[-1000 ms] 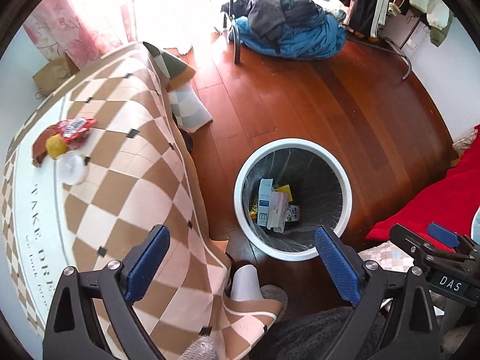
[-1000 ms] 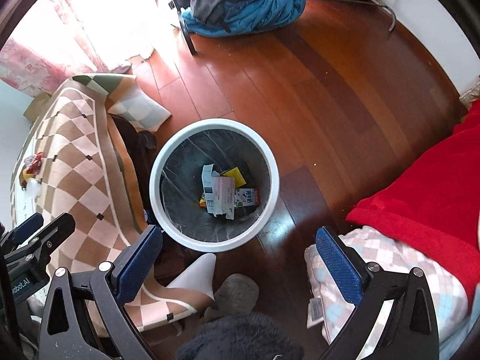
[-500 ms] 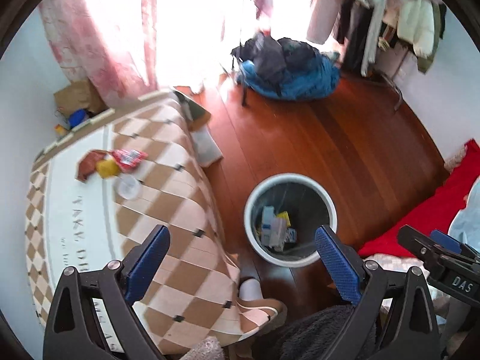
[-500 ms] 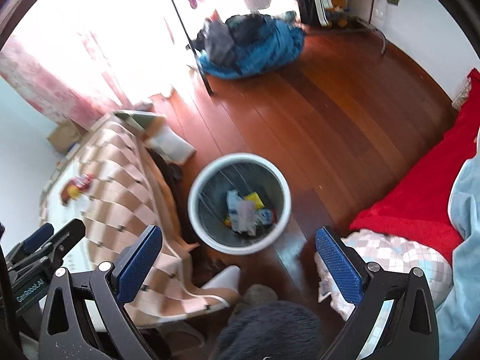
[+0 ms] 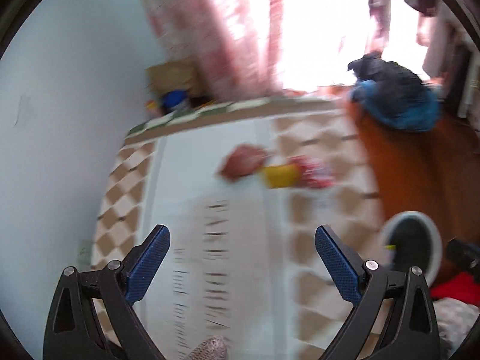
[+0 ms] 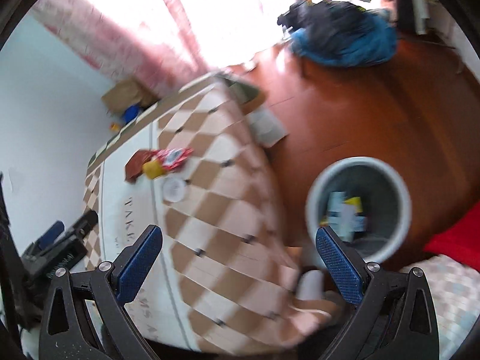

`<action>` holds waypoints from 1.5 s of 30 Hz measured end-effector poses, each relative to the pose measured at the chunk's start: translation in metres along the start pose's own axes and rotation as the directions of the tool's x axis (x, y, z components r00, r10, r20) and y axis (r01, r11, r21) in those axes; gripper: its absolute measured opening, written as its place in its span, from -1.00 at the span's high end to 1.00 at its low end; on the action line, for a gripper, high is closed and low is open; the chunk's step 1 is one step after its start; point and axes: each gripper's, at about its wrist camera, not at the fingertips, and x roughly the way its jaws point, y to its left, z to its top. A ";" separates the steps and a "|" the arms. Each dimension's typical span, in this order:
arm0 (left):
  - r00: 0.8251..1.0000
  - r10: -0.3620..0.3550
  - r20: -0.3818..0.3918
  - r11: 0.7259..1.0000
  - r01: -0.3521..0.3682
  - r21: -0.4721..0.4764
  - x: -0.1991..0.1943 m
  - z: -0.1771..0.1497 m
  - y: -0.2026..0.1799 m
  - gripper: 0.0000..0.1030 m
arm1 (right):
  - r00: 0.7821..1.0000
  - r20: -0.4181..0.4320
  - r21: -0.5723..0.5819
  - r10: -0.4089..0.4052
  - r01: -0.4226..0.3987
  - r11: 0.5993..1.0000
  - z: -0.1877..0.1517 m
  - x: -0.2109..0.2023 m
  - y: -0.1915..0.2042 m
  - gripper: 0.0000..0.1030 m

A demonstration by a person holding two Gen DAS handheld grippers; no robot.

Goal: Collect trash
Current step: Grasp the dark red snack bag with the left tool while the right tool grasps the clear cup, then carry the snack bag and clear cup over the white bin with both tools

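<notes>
Trash lies on the checkered cloth of the table point(image 6: 228, 198): a brown wrapper point(image 5: 243, 165), a yellow piece point(image 5: 280, 175), a red wrapper point(image 5: 315, 172) and a white round lid point(image 6: 174, 189). They show in the right wrist view too: the brown wrapper point(image 6: 138, 163), yellow piece point(image 6: 153, 169) and red wrapper point(image 6: 175, 156). A white bin point(image 6: 358, 207) with cartons inside stands on the floor right of the table; it also shows in the left wrist view point(image 5: 411, 246). My left gripper point(image 5: 240, 258) is open and empty above the table. My right gripper point(image 6: 238, 259) is open and empty. Both views are motion-blurred.
A pile of blue and dark clothes point(image 6: 342, 42) lies on the wooden floor point(image 6: 360, 120) at the back. A pink curtain point(image 5: 216, 30) hangs by the bright window. A cardboard box point(image 6: 129, 93) sits behind the table. A red blanket point(image 6: 453, 234) is at right.
Both grippers have swung left and tilted up, away from the bin toward the table. The trash on the cloth is now ahead of the left gripper. Both stay open.
</notes>
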 end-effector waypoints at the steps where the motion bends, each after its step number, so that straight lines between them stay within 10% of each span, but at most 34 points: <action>1: 1.000 0.025 -0.018 1.000 -0.025 -0.002 0.016 -0.002 0.013 -0.92 | 1.000 -0.017 -0.008 0.003 -0.004 1.000 0.004 0.015 0.010 -1.00; 6: 0.990 0.097 -0.102 0.995 -0.097 0.008 0.088 0.001 0.056 -0.92 | 0.994 -0.105 -0.034 0.012 -0.016 0.999 0.026 0.102 0.059 -0.59; 12: 0.993 0.043 -0.107 0.999 -0.040 0.036 0.124 0.019 0.071 -0.90 | 0.987 -0.154 -0.091 -0.032 0.019 0.996 0.039 0.160 0.097 -0.58; 16: 0.996 -0.027 -0.091 0.995 0.035 0.092 0.134 0.040 0.053 -0.90 | 0.983 -0.173 -0.141 -0.067 0.043 0.989 0.037 0.178 0.113 0.14; 23: 0.974 -0.181 -0.138 0.967 0.202 0.156 0.162 0.069 0.018 -0.86 | 0.979 -0.174 -0.179 -0.101 0.070 0.981 0.036 0.175 0.108 0.14; 25: 0.968 -0.203 -0.146 0.960 0.226 0.163 0.168 0.074 0.012 -0.64 | 0.978 -0.178 -0.179 -0.108 0.075 0.981 0.037 0.172 0.103 0.13; 27: 0.965 -0.208 -0.160 0.959 0.233 0.160 0.175 0.076 0.011 0.07 | 0.977 -0.178 -0.187 -0.119 0.086 0.979 0.039 0.170 0.099 0.13; 33: 0.954 -0.248 -0.168 0.957 0.268 0.109 0.172 0.069 0.021 0.48 | 0.977 -0.175 -0.199 -0.120 0.084 0.976 0.038 0.168 0.097 0.13; 45: 0.994 -0.111 -0.020 0.994 0.111 0.011 0.097 0.020 0.066 0.49 | 0.988 -0.135 -0.218 -0.071 0.041 0.975 0.008 0.135 0.107 0.14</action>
